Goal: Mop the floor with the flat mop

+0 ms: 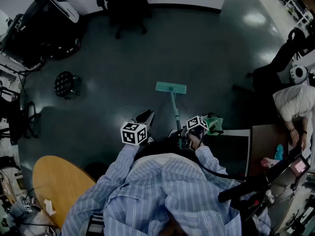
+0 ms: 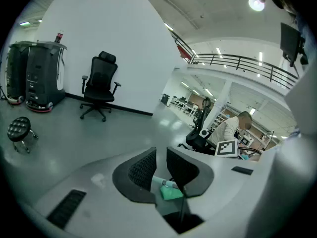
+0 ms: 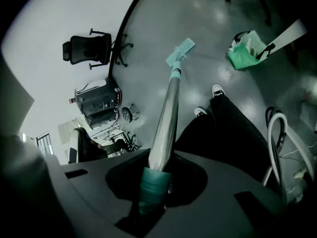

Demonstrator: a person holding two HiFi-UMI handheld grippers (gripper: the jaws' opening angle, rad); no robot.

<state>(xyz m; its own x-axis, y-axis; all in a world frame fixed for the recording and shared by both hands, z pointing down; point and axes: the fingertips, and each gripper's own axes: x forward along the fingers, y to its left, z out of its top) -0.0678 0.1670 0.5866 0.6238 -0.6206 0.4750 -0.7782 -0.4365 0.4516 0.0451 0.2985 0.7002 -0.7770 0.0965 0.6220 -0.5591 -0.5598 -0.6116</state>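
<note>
The flat mop's teal head [image 1: 171, 87] lies flat on the dark floor ahead of my feet. Its pole [image 1: 175, 113] runs back to my right gripper [image 1: 196, 125]. In the right gripper view that gripper [image 3: 154, 175] is shut on the mop handle's teal grip [image 3: 150, 190], and the silver pole [image 3: 167, 115] leads down to the mop head [image 3: 180, 51]. My left gripper [image 1: 144, 118] hovers just left of the pole, apart from it. In its own view the left gripper [image 2: 161, 150] stands open by a narrow gap with nothing in it; the mop head [image 2: 171, 193] shows on the floor beyond.
A black office chair [image 1: 125, 6] and a black machine [image 1: 47, 23] stand at the far wall. A round stool [image 1: 66, 84] is to the left, a wooden round table [image 1: 56, 181] near left. A green bag [image 1: 214, 124] lies by my right foot. A seated person [image 1: 295, 102] works at right.
</note>
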